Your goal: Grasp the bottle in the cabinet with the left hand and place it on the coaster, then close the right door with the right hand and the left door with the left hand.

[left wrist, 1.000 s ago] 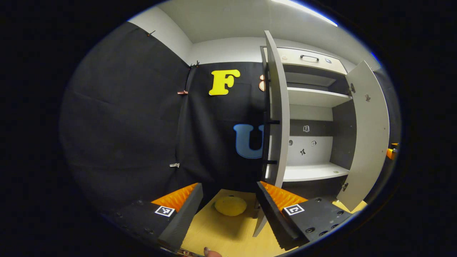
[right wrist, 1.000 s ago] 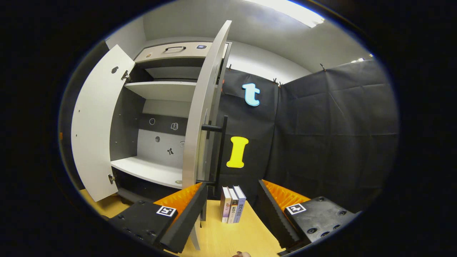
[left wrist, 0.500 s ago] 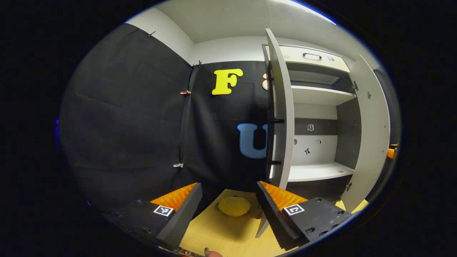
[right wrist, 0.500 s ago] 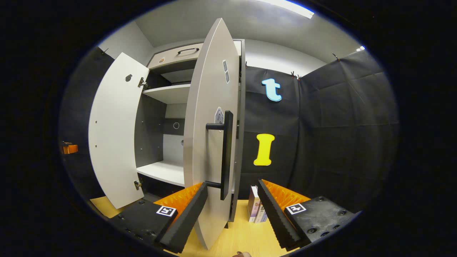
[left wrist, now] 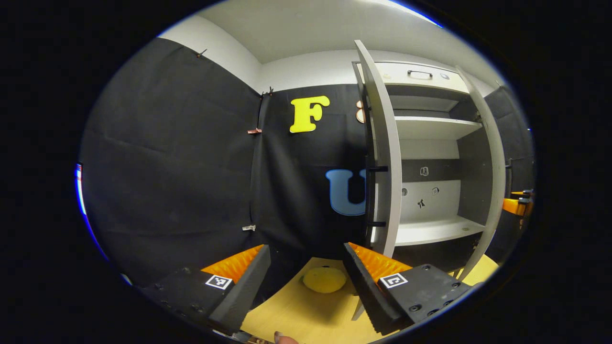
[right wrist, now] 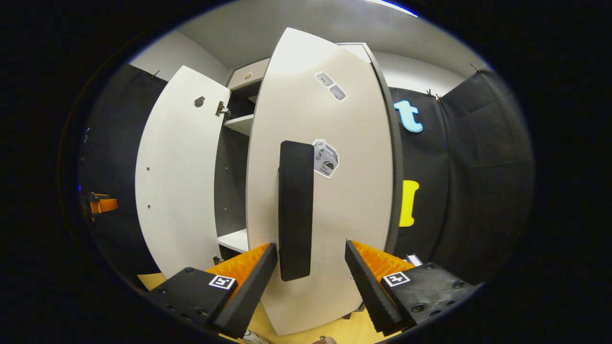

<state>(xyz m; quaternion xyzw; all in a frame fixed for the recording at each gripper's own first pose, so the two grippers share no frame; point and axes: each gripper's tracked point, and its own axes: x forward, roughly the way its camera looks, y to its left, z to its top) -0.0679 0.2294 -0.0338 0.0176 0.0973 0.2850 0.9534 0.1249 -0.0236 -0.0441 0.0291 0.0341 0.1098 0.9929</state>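
— Pale grey board takes up most of the right gripper view; which door is that?

— That is the right door [right wrist: 344, 215], partly swung across the cabinet's front, its outer face turned to the camera; a few stickers sit on it, and its long black handle [right wrist: 295, 210] runs upright down the middle.

— And the right gripper [right wrist: 308, 282]?

— Its jaws stand wide, holding nothing; the handle's lower end hangs in the gap between the two fingers, and I cannot tell whether either one touches it.

— What about the left door [right wrist: 177, 181]?

— It stands well open, inner face showing, hinges at its far edge; a slice of the cabinet [right wrist: 229, 181] shows between the two doors – a dark side wall and a bit of white shelf.

— How is the left gripper [left wrist: 306, 286]?

— Wide apart too, nothing between its fingers; it hangs above the wooden desk [left wrist: 306, 315], left of the cabinet.

— What lies in front of it?

— A round yellow pad [left wrist: 324, 279] lies on the desk, seen between the fingers, just beside the foot of the left door; that door is almost edge-on there, the right door likewise beyond it, and the lower shelf [left wrist: 430, 231] shows between them.

— Anything else?

— A drawer [left wrist: 420, 76] with a small handle tops the cabinet; a fingertip [left wrist: 285, 338] pokes in at the bottom edge.
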